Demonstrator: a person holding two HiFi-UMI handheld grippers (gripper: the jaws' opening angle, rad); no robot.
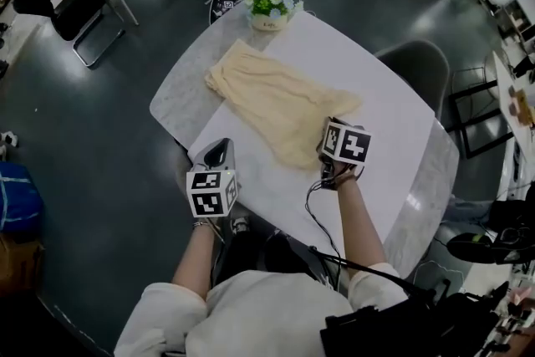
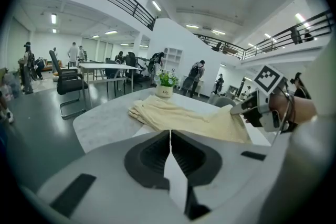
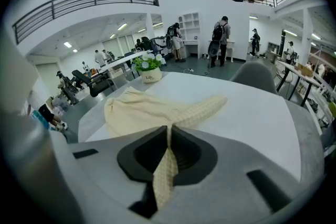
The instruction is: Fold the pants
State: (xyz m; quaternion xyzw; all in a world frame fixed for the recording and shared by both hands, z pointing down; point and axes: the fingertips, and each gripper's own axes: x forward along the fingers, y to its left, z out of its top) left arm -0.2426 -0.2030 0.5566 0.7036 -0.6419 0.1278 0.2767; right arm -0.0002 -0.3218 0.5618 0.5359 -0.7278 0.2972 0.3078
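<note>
Left gripper [image 2: 170, 134]: jaws pressed together with nothing between them. It sits by the near edge of the table [image 1: 380, 100], apart from the cloth.

Right gripper [image 3: 169, 131]: jaws closed tight on a narrow strip of cloth at the near end of the pants [image 1: 267, 100]. The strip hangs down through the jaws.

Pants: cream, waffle-textured, lying flat and somewhat rumpled across the middle of the white table. The far end lies near the flower pot [image 1: 270, 8]; the near end runs up into the right gripper.

Handling, as judged:
- Light, soft and limp, with no stiffness to hold a shape, so any unsupported span will sag and bunch.
- The textured weave should give the pads good purchase, so slipping is unlikely.
- Not fragile.
- A single pinch gathers the cloth into a rope.

Hold points, as judged: matched corners of the near hem, one per gripper, with the edge kept taut between them. The second corner, toward the left gripper, is not yet taken.
</note>
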